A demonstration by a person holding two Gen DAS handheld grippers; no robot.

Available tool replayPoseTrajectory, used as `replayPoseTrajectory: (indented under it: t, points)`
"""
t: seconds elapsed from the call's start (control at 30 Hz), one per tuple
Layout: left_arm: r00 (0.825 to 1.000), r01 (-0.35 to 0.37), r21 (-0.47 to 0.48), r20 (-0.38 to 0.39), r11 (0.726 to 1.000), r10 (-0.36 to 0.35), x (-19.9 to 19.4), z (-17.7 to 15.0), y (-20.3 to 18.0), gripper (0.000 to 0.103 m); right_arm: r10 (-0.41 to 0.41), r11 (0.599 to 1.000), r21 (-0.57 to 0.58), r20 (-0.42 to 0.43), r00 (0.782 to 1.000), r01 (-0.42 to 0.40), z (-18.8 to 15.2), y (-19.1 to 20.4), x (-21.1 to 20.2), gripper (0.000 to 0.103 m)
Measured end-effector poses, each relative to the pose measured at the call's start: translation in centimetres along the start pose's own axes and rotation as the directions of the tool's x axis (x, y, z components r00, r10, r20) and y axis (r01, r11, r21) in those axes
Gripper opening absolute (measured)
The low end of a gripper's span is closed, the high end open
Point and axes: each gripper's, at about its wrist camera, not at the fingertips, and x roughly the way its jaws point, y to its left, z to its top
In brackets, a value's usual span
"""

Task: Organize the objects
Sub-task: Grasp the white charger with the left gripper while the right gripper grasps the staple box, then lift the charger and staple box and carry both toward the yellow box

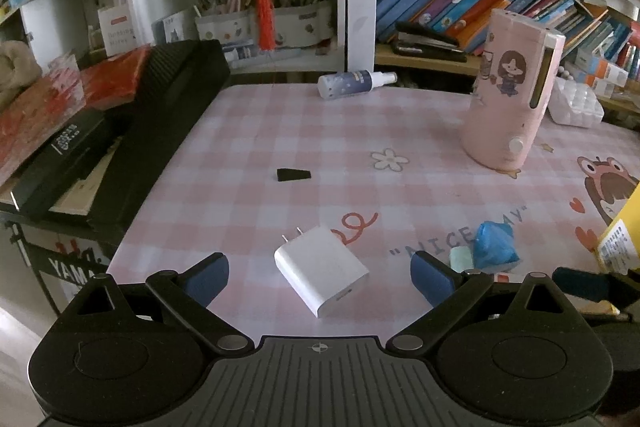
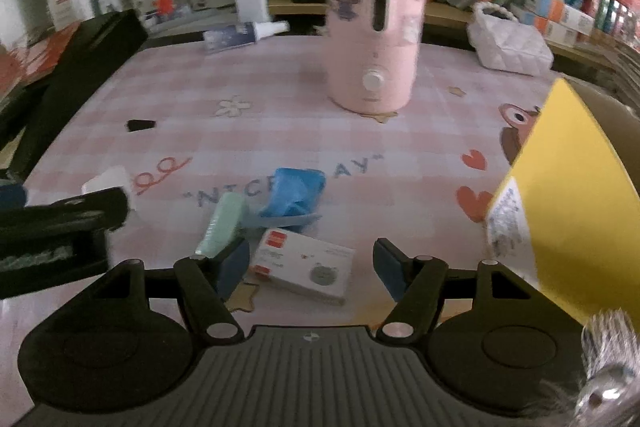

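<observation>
You are holding both grippers low over a surface (image 1: 280, 131) covered in a pink checked mat. Your left gripper (image 1: 320, 277) is sitting with its fingers spread wide, and a white charger (image 1: 322, 277) is lying flat between them, touching neither pad, its prongs pointing away from you. Your right gripper (image 2: 311, 269) is also standing with fingers apart, and a small white box (image 2: 304, 269) is resting between them, nearer the left pad.

Just beyond that box, a mint-green bar (image 2: 222, 225) and a crumpled blue bag (image 2: 294, 193) are lying together, touching. A small black piece (image 1: 294, 175) is sitting alone in the open middle of the mat, with bare room all around it. Farther back, a pink humidifier (image 2: 376, 19) is standing upright, and a spray bottle (image 1: 354, 85) is lying on its side near the back edge.

The left edge is being crowded by a long black case (image 1: 160, 131). On the right, a yellow box (image 2: 576, 199) is filling the side of the right view and is cut off by the frame. A white quilted bag (image 2: 510, 45) is sitting at the far right corner. The right view is blurring, so the print on the box is hard to read.
</observation>
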Motion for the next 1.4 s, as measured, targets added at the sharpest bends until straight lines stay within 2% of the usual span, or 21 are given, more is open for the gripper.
replayPoseTrajectory:
  t: [0.2,0.27,0.33,0.37,0.47,0.53,0.63,0.67,0.77,0.93,1.17,1.4]
  points:
    - [1.000,-0.002,-0.001,-0.019,1.000,0.002,1.8,0.3,0.0,0.098,-0.024,0.999,0.027,-0.064,0.998,0.026,-0.1,-0.3,1.1,0.066]
    - [0.999,-0.007,-0.002,-0.035,1.000,0.007,2.6,0.4,0.0,0.098,-0.019,1.000,0.024,-0.060,0.998,0.021,-0.2,-0.4,1.1,0.065]
    - [0.999,-0.010,0.010,-0.046,1.000,0.010,3.3,0.3,-0.1,0.098,-0.008,1.000,0.014,-0.053,0.999,0.009,-0.2,-0.3,1.1,0.058]
    - [0.999,-0.014,0.019,-0.048,1.000,0.015,3.6,0.3,-0.2,0.097,-0.004,1.000,0.007,-0.052,0.999,0.004,-0.2,-0.3,1.1,0.058]
    - [0.998,-0.019,0.053,-0.062,0.998,0.023,4.4,0.0,-0.5,0.092,0.005,1.000,0.005,-0.052,0.999,-0.005,-0.2,-0.4,1.1,0.057]
    - [0.997,-0.024,0.066,-0.077,0.998,0.029,5.0,-0.2,-0.6,0.083,0.010,1.000,0.005,-0.055,0.998,-0.010,-0.2,-0.5,0.9,0.057]
    - [0.998,-0.001,0.036,-0.069,0.999,0.003,5.1,-0.3,-0.1,0.072,0.012,1.000,0.003,-0.047,0.999,-0.012,-0.2,-0.6,0.5,0.057]
    - [0.998,0.017,0.029,-0.066,0.999,-0.015,5.1,-0.2,0.0,0.064,0.011,1.000,0.002,-0.042,0.999,-0.011,-0.2,-0.7,0.3,0.057]
    - [0.997,0.028,0.023,-0.072,0.999,-0.026,4.9,-0.3,0.1,0.063,0.014,1.000,0.004,-0.034,0.999,-0.014,-0.3,-0.8,-0.2,0.057]
    - [0.996,0.060,-0.022,-0.065,0.998,-0.061,2.9,-0.7,0.9,0.063,0.031,0.999,-0.011,-0.011,0.999,-0.031,-0.4,-1.0,-1.4,0.057]
    - [0.995,0.094,-0.089,-0.021,0.992,-0.096,-1.9,-1.3,2.6,0.063,0.033,0.999,-0.013,0.007,0.999,-0.033,-0.8,-1.4,-3.0,0.057]
    - [0.989,0.145,-0.097,0.018,0.985,-0.144,-6.8,-2.6,3.4,0.063,0.058,0.998,-0.032,0.044,0.997,-0.056,-1.2,-1.5,-6.0,0.057]
